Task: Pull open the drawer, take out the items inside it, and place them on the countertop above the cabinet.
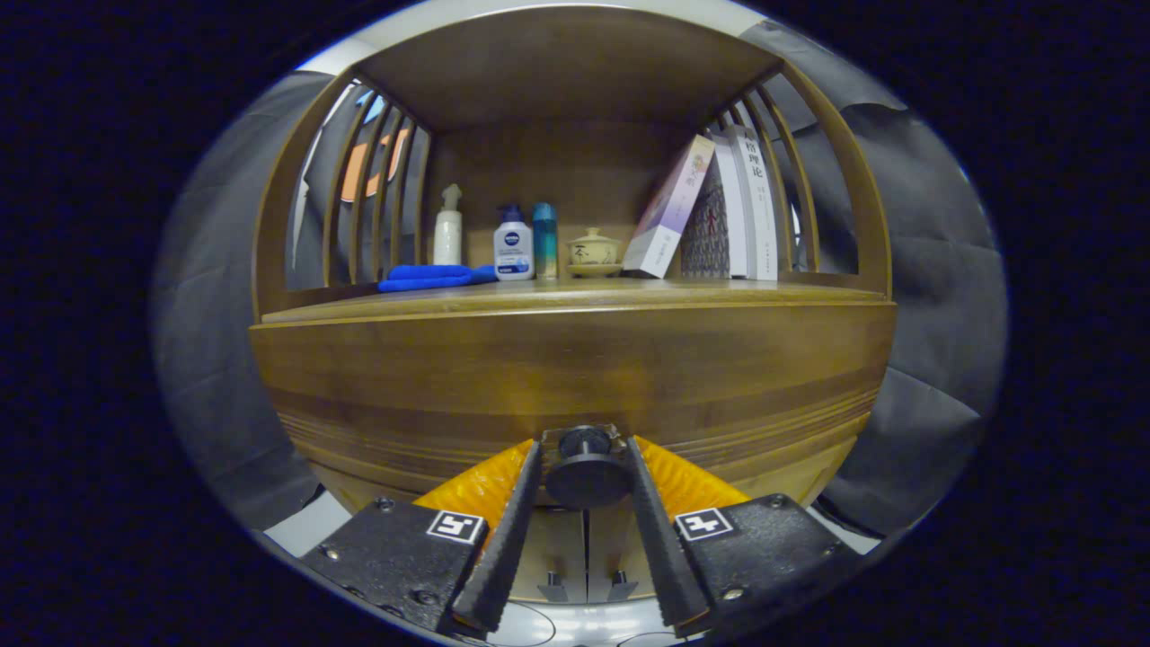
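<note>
On the left of the bench (575, 296) we see a folded blue cloth (431, 277) lying flat near the slatted side rail of the wooden cabinet (359, 359). Behind the cloth stands a white pump bottle (447, 226), and just right of the cloth a white bottle with a blue cap (513, 243) stands upright, touching or nearly touching a slim teal bottle (544, 239) beside it. Further right sits a small lidded ceramic cup on a saucer (593, 252). Right of that, a book with a pale cover (669, 207) leans to the right against a row of upright books (741, 202) that stand by the right slatted rail. Below the bench top runs the broad wooden drawer front (575, 377), and it looks flush with the cabinet, so we take the drawer as closed; whatever is inside it is hidden from us. At the lower middle of that front is a dark round knob (586, 467). Our tool (586, 463) has its two fingers on either side of the knob, the left finger (514, 530) and the right finger standing close against its rim, and we judge it clamped on the knob. Below the knob we glimpse two smaller cabinet doors (586, 562) with little handles.
</note>
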`<action>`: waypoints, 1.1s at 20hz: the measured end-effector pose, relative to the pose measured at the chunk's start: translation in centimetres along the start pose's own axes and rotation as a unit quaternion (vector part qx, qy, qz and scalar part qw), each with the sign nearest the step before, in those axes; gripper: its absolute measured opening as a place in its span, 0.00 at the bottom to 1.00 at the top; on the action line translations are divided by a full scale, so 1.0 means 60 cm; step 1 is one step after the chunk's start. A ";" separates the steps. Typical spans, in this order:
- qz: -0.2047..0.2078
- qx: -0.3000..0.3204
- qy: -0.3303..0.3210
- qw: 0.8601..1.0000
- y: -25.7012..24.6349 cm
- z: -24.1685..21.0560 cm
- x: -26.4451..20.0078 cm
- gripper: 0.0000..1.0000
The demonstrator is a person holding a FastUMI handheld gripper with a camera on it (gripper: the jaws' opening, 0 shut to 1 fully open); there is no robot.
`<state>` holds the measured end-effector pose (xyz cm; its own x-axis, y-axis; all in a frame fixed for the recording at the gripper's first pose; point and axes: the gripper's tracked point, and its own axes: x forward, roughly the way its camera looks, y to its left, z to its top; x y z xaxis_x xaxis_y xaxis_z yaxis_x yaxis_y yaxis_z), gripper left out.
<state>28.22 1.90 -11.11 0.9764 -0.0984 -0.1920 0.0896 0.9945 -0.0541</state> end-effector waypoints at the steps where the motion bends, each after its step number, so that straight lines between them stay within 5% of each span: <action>1: -0.002 0.002 0.000 1.000 -0.001 -0.001 -0.005 0.59; 9: 0.003 0.000 0.011 1.000 -0.005 -0.004 -0.006 0.40; 22: 0.004 -0.005 0.006 1.000 -0.009 -0.029 -0.117 0.38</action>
<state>20.94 1.97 -11.45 0.9745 -0.0907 -0.2051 0.0793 0.9949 -0.0629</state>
